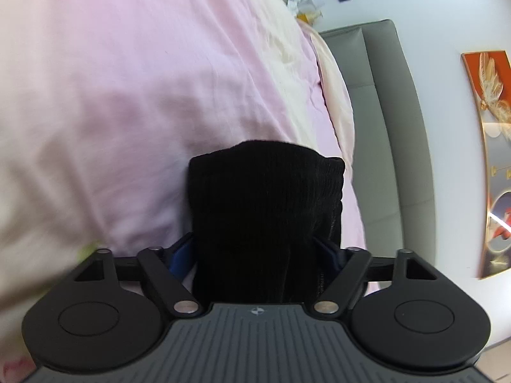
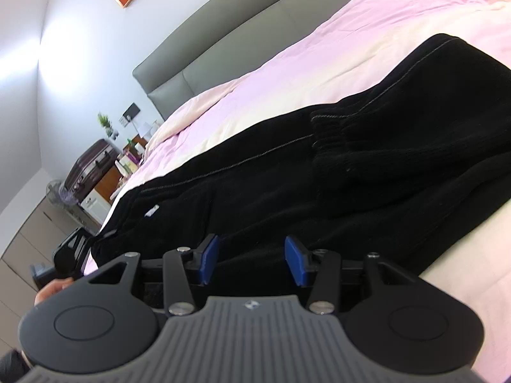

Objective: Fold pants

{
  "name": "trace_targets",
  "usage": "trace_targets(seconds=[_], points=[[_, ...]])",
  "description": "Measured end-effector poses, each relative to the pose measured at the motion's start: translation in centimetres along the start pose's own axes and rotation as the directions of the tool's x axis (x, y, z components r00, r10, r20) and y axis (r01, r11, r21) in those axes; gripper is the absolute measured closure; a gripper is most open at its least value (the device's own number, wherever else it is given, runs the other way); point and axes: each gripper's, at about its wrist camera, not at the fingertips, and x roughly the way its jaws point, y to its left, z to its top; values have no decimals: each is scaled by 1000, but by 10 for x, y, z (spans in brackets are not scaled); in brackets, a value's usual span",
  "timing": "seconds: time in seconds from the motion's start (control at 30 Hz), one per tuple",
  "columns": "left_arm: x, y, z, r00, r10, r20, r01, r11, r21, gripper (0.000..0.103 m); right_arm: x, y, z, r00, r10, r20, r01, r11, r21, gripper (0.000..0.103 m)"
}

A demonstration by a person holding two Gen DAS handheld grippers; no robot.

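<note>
Black pants [image 2: 319, 178] lie stretched across the pink bed cover [image 2: 287, 73], a ribbed cuff [image 2: 332, 146] folded onto the legs. My left gripper [image 1: 255, 255] is shut on a ribbed black end of the pants [image 1: 265, 198], held up above the cover [image 1: 127, 95]; the blue pads are mostly hidden by cloth. My right gripper [image 2: 252, 260] is open, its blue pads [image 2: 210, 255] apart just over the near edge of the pants, holding nothing. The left gripper [image 2: 70, 252] also shows at the far left end of the pants in the right wrist view.
A grey padded headboard [image 2: 223, 32] runs along the bed's far side; it also shows in the left wrist view [image 1: 389, 127]. A suitcase [image 2: 89, 166], a fan and a cluttered bedside stand beyond the bed's left end. A framed picture [image 1: 491, 159] hangs on the wall.
</note>
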Motion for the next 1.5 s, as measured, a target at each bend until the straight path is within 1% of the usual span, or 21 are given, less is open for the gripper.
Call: trace_targets(seconds=[0.07,0.13,0.23,0.3,0.37,0.43,0.47,0.53,0.67,0.73,0.8,0.93,1.07,1.17,1.23,1.27,1.3,1.37,1.43,1.47,1.5], points=[[4,-6,5,1000,11,-25,-10,1000,27,28,2,4,-2,1000,2,-7,-2,1000,-16,59],[3,-15,4,999,47,-14,-46,997,68,49,2,7,-3,1000,1,-8,-2,1000,-25,59],[-9,-36,-11,998,44,42,-50,988,149,57,0,7,-4,1000,3,-6,-3,1000,-16,59],[-17,-65,-26,996,41,83,-63,955,289,58,-3,6,-3,1000,7,-1,-7,1000,-11,59],[-24,-96,-42,994,16,106,-59,908,415,58,-6,4,-2,1000,12,8,-12,1000,-4,59],[-27,-128,-63,993,-4,117,-61,839,541,58,-11,-1,0,1000,18,21,-18,1000,13,59],[-29,-146,-77,992,-13,122,-65,788,612,58,-13,-3,1,999,18,29,-19,1000,25,59],[-25,-177,-108,992,-33,123,-71,661,747,58,-18,-9,4,999,18,50,-21,998,57,59],[-4,-211,-191,991,-33,127,-111,312,944,58,-31,-20,13,995,20,102,-31,993,110,59],[12,-213,-225,994,-22,111,-106,170,980,58,-38,-25,18,991,19,132,-36,991,129,58],[21,-211,-256,995,-3,99,-99,66,993,58,-46,-30,22,987,11,161,-36,988,148,58],[34,-198,-308,994,57,94,-87,-109,990,58,-56,-38,30,981,-65,180,32,983,181,58],[50,-176,-343,986,157,61,-18,-261,965,57,-62,-48,35,977,-95,193,51,974,222,58],[65,-150,-370,966,254,36,68,-389,919,54,-61,-53,36,976,-98,194,49,969,243,58],[69,-134,-384,965,252,67,61,-467,882,52,-58,-56,35,978,-99,186,51,967,250,58],[68,-130,-388,968,236,86,43,-494,868,52,-58,-58,36,979,-100,179,53,966,251,58],[67,-129,-389,969,228,97,31,-499,866,50,-56,-58,35,980,-101,173,55,966,251,58],[63,-131,-384,969,225,105,16,-479,878,40,-53,-60,37,982,-103,158,62,966,249,58],[56,-134,-373,966,242,86,27,-428,903,24,-51,-60,38,984,-102,148,63,966,249,58],[49,-136,-366,966,250,61,43,-391,919,20,-50,-60,39,985,-100,143,63,967,247,58],[40,-137,-355,967,256,15,73,-334,940,18,-48,-59,40,986,-97,136,62,968,242,58]])
